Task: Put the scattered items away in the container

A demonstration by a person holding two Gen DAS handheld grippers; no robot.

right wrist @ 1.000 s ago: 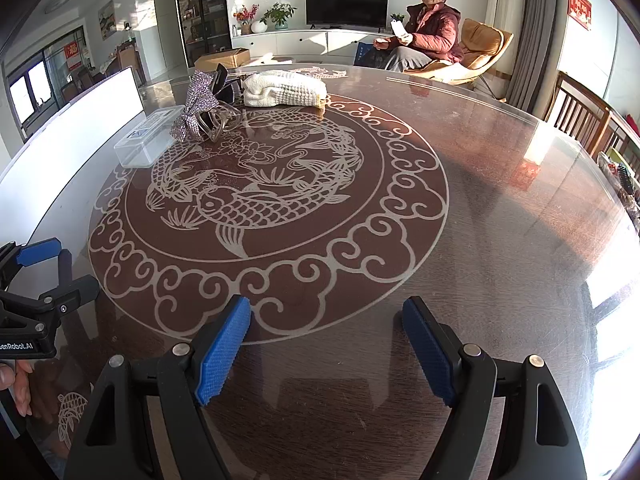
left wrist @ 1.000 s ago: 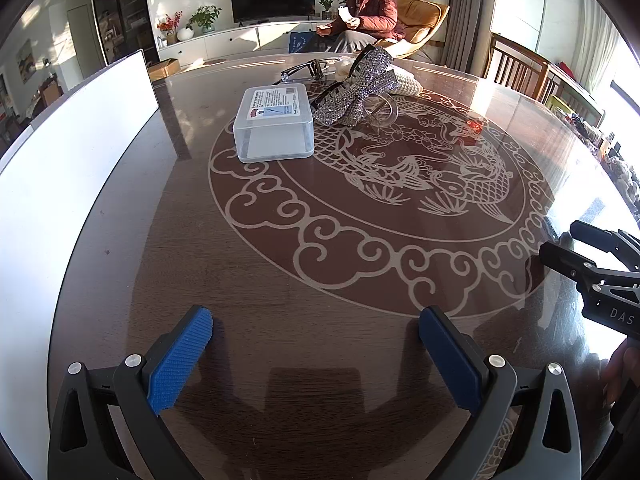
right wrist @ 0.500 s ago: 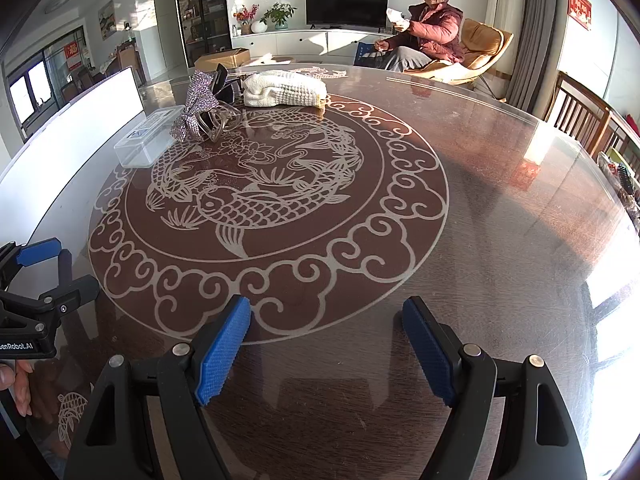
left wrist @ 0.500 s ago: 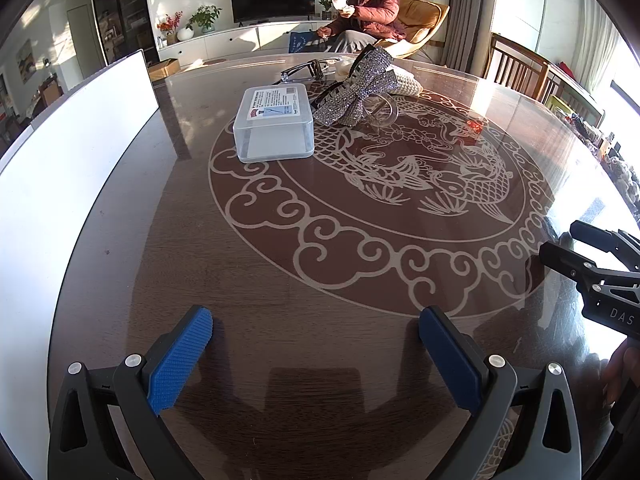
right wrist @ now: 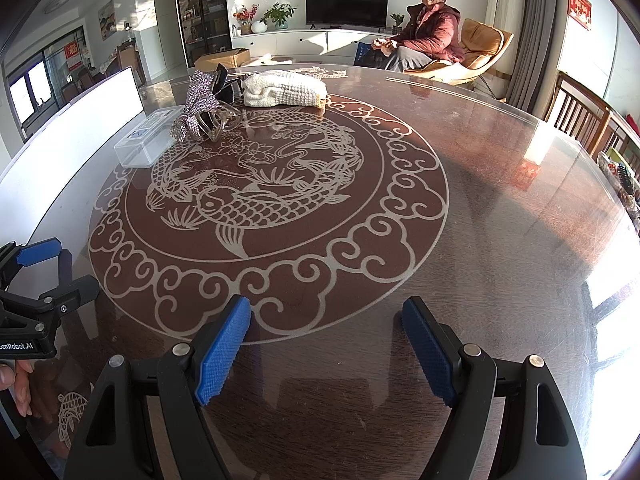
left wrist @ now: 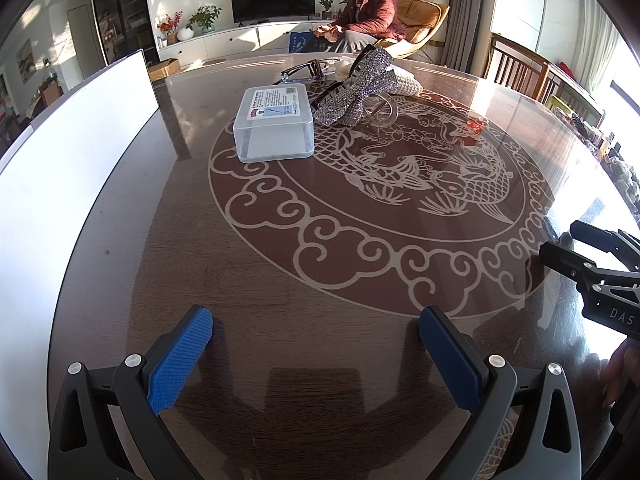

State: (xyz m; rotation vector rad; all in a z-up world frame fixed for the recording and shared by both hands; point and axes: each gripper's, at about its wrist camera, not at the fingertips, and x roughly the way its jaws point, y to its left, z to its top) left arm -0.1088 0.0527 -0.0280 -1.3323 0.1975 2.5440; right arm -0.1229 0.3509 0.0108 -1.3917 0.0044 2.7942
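Trouble from here would most likely come from the pile itself: the sparkly bow clip, a clear hair claw, dark glasses and a folded white knit cloth lie touching or overlapping in the upper middle of the left view, so a grab at one could drag a neighbour along or catch two at once. The glossy surface may also let hard, smooth pieces slide away from closing tips. The container, a small clear plastic box with a printed label on top, sits just left of the bow; its lid looks shut, so nothing can go in until it is opened, and a light box like that could skid when pushed. Both tools are well apart from all of it, low in their frames. Left tongs stand wide apart with nothing between them; right tongs likewise gape empty. A seated person at the top of both views is clear of the work.
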